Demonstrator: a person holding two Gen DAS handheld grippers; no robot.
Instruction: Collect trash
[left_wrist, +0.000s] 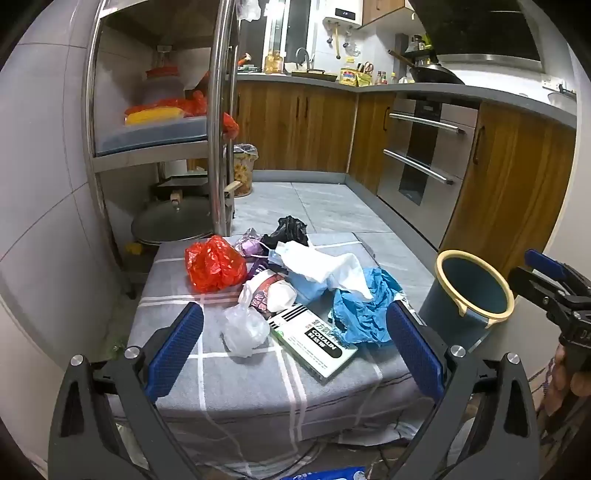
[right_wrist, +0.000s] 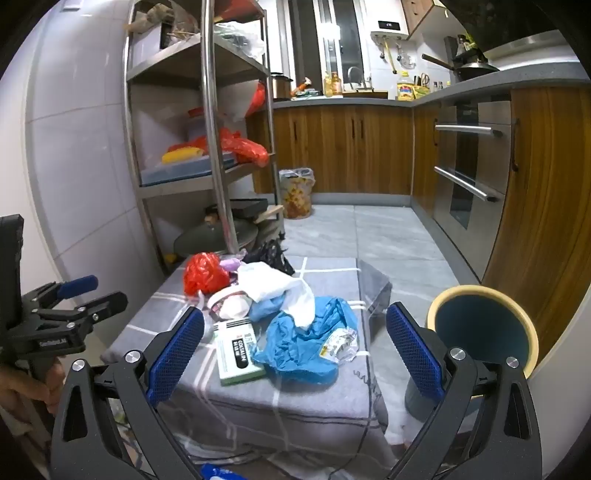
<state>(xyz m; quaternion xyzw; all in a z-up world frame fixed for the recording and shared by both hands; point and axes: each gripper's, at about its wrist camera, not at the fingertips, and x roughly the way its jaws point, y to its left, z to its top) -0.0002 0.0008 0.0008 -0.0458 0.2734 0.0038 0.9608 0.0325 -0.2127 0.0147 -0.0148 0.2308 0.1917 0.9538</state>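
- The left gripper (left_wrist: 295, 339) and the right gripper (right_wrist: 295, 343) are being held with jaws spread wide and empty, aimed down at the trash as if readied for a first pick.
- The trash is lying heaped on the cloth-covered desk (left_wrist: 207, 373): one red bag (left_wrist: 214, 264), one blue wrapper (left_wrist: 364, 306), one green box (left_wrist: 314, 338), one clear bag (left_wrist: 243, 330).
- One bin (left_wrist: 471, 295) is standing on the floor just beside the desk, probably placed for easy dropping.

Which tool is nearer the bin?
Right. The right tool hangs open with its right finger just beside the blue bin. The left tool is open over the cloth-covered stool, with the trash pile between it and the bin.
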